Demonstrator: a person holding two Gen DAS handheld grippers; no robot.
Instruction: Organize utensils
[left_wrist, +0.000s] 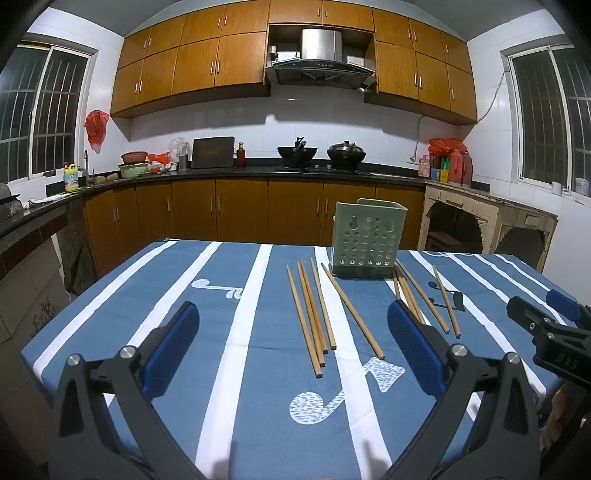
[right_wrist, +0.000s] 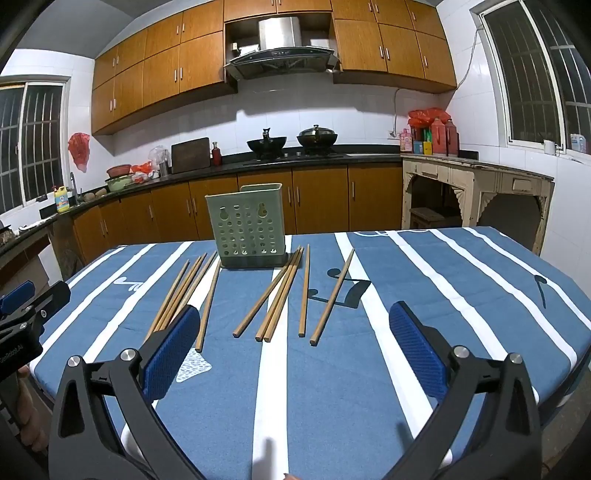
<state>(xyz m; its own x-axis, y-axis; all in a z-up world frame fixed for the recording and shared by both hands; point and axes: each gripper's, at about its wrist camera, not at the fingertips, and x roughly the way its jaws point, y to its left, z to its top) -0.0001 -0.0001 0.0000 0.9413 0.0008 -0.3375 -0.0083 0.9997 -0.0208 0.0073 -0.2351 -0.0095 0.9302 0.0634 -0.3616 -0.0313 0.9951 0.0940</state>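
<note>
Both grippers, left (left_wrist: 293, 345) and right (right_wrist: 295, 343), are held wide apart, with nothing in them. The sticks (right_wrist: 304, 291) lie by the holder (right_wrist: 245, 225). One stick should be pinched mid-length, then dropped in upright.

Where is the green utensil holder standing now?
The green utensil holder stands upright at the table's far edge, between two groups of chopsticks; it is right of centre in the left wrist view.
</note>
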